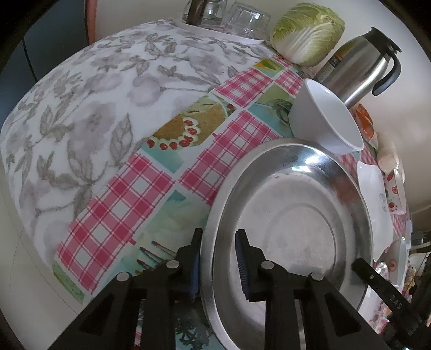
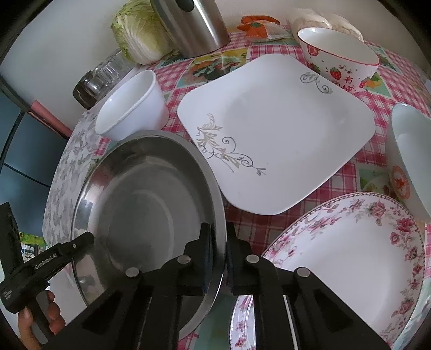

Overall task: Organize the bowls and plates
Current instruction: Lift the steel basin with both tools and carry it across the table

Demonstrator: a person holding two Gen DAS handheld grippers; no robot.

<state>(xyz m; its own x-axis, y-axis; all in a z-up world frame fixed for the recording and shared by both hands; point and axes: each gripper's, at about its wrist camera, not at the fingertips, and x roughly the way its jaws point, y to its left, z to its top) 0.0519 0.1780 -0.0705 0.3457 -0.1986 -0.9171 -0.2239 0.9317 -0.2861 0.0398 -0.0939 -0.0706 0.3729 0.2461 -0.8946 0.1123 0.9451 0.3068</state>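
Observation:
A round steel plate (image 1: 291, 215) lies on the checked tablecloth, and both grippers are on its rim. My left gripper (image 1: 218, 255) straddles the near-left rim, one pad outside and one on the inner slope, shut on it. In the right wrist view my right gripper (image 2: 218, 234) pinches the steel plate's (image 2: 140, 204) right rim tight. A plain white bowl (image 2: 132, 107) stands just behind the plate. A square white plate (image 2: 277, 129) with grey scrolls lies to the right, and the steel rim overlaps its corner. Nearer me is a pink-flowered plate (image 2: 350, 255).
A strawberry bowl (image 2: 339, 59) and a white bowl with a red emblem (image 2: 406, 156) stand at the right. A cabbage (image 1: 307, 32), a steel thermos (image 1: 358, 70) and upturned glasses (image 1: 231, 18) line the back. The grey floral cloth (image 1: 80, 107) covers the table's left. A hand (image 2: 40, 320) holds the left gripper.

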